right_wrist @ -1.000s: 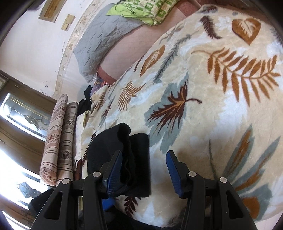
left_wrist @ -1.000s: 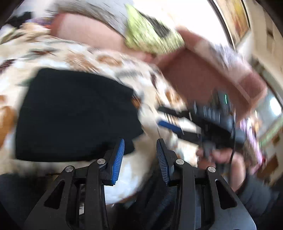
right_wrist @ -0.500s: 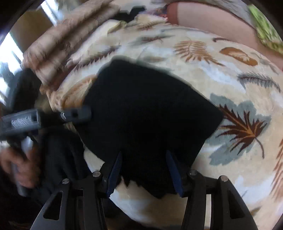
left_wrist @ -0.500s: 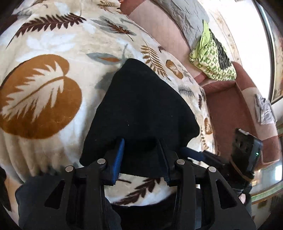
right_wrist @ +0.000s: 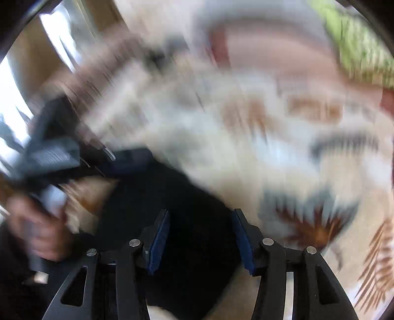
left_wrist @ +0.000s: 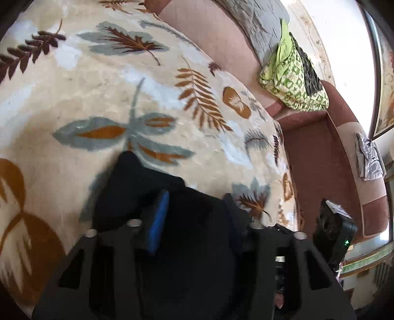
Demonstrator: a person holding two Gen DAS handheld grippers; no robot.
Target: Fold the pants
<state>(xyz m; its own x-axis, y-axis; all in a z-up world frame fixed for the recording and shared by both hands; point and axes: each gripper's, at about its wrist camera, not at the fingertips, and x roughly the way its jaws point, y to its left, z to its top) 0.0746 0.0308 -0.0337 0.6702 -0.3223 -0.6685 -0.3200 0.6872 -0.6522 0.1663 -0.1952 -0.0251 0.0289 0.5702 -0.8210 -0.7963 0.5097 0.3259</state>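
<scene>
The black pants (left_wrist: pixel 138 182) lie folded in a small bundle at the near edge of the leaf-patterned blanket (left_wrist: pixel 103 81). My left gripper (left_wrist: pixel 194 209) is open, low over the bundle, with black cloth between and under its fingers. In the blurred right wrist view my right gripper (right_wrist: pixel 200 233) is open, its blue pads (right_wrist: pixel 160 236) wide apart over the black pants (right_wrist: pixel 177 197). The left gripper (right_wrist: pixel 51 152) shows there at the left, held by a hand. The right gripper's body (left_wrist: pixel 335 236) shows at the right of the left wrist view.
A pinkish sofa back (left_wrist: pixel 216 32) runs behind the blanket, with a green patterned cloth (left_wrist: pixel 293 78) and a grey cushion (left_wrist: pixel 248 14) on it. A crumpled grey cloth (left_wrist: pixel 369 157) lies on the sofa arm at the right. Striped bolsters (right_wrist: pixel 81 78) lie at the blanket's left end.
Both grippers have dropped closer onto the folded pants and stay open. The right wrist view is now heavily blurred from fast motion.
</scene>
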